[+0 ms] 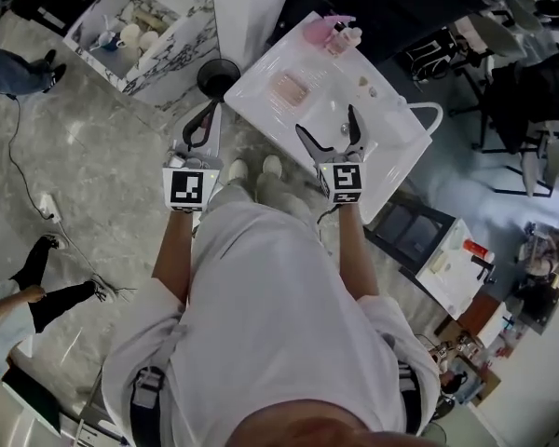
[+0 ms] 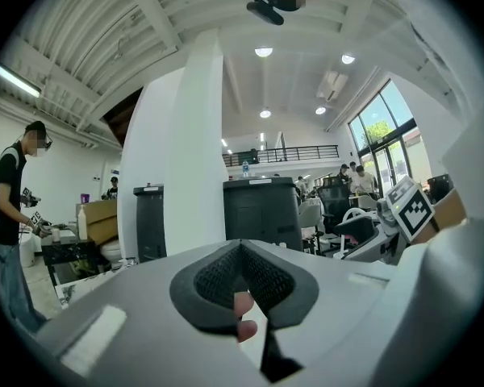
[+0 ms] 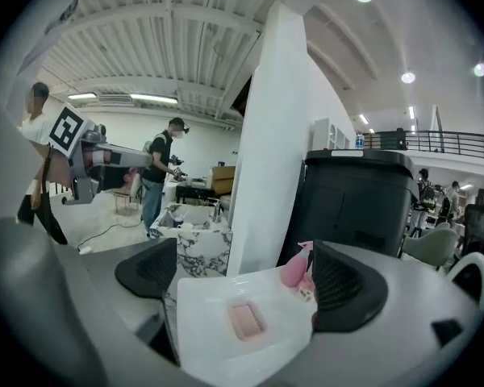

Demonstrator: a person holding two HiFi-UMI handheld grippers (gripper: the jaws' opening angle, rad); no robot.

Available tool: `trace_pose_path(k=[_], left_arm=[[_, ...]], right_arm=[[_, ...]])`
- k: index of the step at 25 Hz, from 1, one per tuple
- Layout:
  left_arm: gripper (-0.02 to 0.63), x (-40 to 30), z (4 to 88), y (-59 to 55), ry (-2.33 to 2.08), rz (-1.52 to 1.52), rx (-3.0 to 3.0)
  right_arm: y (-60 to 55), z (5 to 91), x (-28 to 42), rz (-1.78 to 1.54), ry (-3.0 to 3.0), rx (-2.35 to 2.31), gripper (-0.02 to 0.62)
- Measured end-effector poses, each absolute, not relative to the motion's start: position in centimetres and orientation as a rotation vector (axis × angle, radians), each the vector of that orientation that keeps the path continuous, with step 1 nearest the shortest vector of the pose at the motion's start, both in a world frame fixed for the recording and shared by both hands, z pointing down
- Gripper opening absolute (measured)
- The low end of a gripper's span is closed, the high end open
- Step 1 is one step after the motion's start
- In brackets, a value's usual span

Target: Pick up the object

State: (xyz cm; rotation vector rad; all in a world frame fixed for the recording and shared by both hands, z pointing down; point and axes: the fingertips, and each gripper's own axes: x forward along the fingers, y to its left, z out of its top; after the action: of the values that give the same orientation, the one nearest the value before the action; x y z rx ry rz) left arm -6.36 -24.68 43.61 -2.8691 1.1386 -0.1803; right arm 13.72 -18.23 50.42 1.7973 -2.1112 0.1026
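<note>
Left gripper (image 1: 205, 124): jaws pressed together, nothing between them.
Floor: grey marbled tile floor (image 1: 93, 156), left of the shut jaws.
Surface: white glossy washstand top (image 1: 261, 77), ahead of both grippers.
Object: pink rectangular soap-like block (image 3: 247, 321) lying on the top, beyond the gap of the right jaws.
Right gripper (image 3: 246, 280): jaws wide apart, empty.
Bottle: pink plastic pump bottle (image 3: 294, 268), beside the right-hand jaw.
Room: white square pillar (image 3: 274, 135) and black cabinet (image 3: 355, 200) beyond the jaws.

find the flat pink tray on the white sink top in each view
Head view: pink tray, above centre, ahead of both grippers.
Left gripper view: not in it.
Right gripper view: low centre.
Shared landmark: the white pillar, in all three.
</note>
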Motion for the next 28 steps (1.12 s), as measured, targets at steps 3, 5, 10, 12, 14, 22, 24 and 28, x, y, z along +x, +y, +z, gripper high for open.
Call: trace_pose_path(k=[3,5,10,12,14,22,24,28], left_arm=[[-0.003,-7.0,44.0,-25.3,1.202,-0.185,-2.853],[-0.003,-7.4,44.5,-25.6,1.239,-0.221,-2.842],[-0.003,-8.6,44.9,-25.7,1.371,-0.265,-2.812],[-0.003,-9.8,45.9,-25.7,1.426,-0.333,-2.774],[-0.003,-11.0,46.6,-25.6,1.495,-0.382,-2.74],[-0.003,-15.4,48.5,-23.8,1.764,-0.531,-2.614],[-0.003,-16.4,48.8,-23.2,1.835,-0.563,-2.581],[-0.003,-17.8,48.9,-21.8,1.953,-0.597,-2.533]], right_arm=[[-19.5,52.8,14.2,0.142,-2.115,1.738,0.526],[-20.3,54.7,14.7,0.175,-2.113,1.691,0.526],[-22.6,60.1,15.7,0.247,-2.116,1.531,0.526],[-23.7,62.3,15.9,0.278,-2.114,1.467,0.526],[-24.6,64.6,16.2,0.317,-2.112,1.409,0.526],[-28.4,73.6,17.2,0.452,-2.075,1.166,0.523],[-29.3,75.5,17.4,0.48,-2.055,1.118,0.522],[-30.6,79.0,17.4,0.509,-2.039,1.023,0.511]])
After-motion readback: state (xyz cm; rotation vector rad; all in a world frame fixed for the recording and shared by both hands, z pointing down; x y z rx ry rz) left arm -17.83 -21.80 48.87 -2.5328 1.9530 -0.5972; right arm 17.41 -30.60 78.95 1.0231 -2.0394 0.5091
